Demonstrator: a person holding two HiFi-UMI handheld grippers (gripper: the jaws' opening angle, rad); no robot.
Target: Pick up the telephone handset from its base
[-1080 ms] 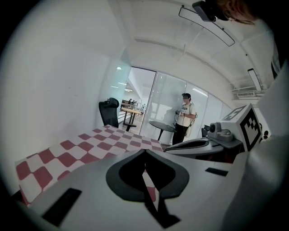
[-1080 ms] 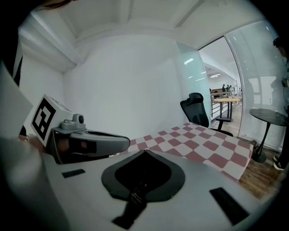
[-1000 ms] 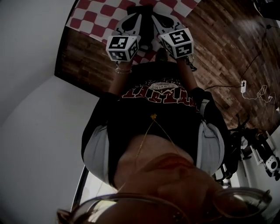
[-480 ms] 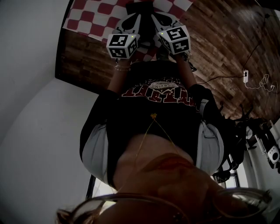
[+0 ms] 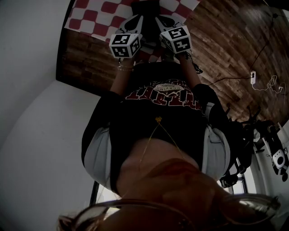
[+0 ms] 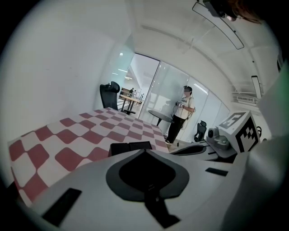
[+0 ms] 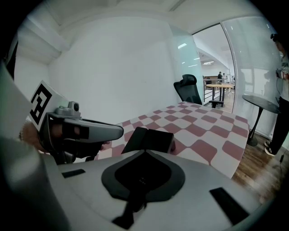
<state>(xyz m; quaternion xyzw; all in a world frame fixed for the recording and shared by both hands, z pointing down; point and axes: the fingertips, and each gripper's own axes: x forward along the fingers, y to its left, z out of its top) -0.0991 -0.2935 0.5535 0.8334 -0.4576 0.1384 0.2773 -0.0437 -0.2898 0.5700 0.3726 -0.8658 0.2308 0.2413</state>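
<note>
The black telephone (image 6: 131, 147) lies on the red-and-white checked table (image 6: 76, 140), just beyond both grippers' tips; I cannot tell the handset from its base. In the right gripper view the telephone (image 7: 151, 140) is a dark slab right ahead. My left gripper (image 6: 144, 151) is shut with nothing in it, short of the phone. My right gripper (image 7: 145, 152) is also shut and empty. In the head view the left gripper (image 5: 134, 20) and the right gripper (image 5: 163, 20) are side by side, pointing at the telephone (image 5: 146, 6).
The table's near edge (image 5: 104, 38) runs over a wooden floor (image 5: 230, 54) with a cable and charger (image 5: 252, 76). A person (image 6: 183, 113) stands far off by a glass wall, near a round table (image 6: 160, 115) and an office chair (image 7: 187, 88).
Both grippers have sunk together toward the checked table and sit a little closer to the telephone. Their jaws stay shut.
</note>
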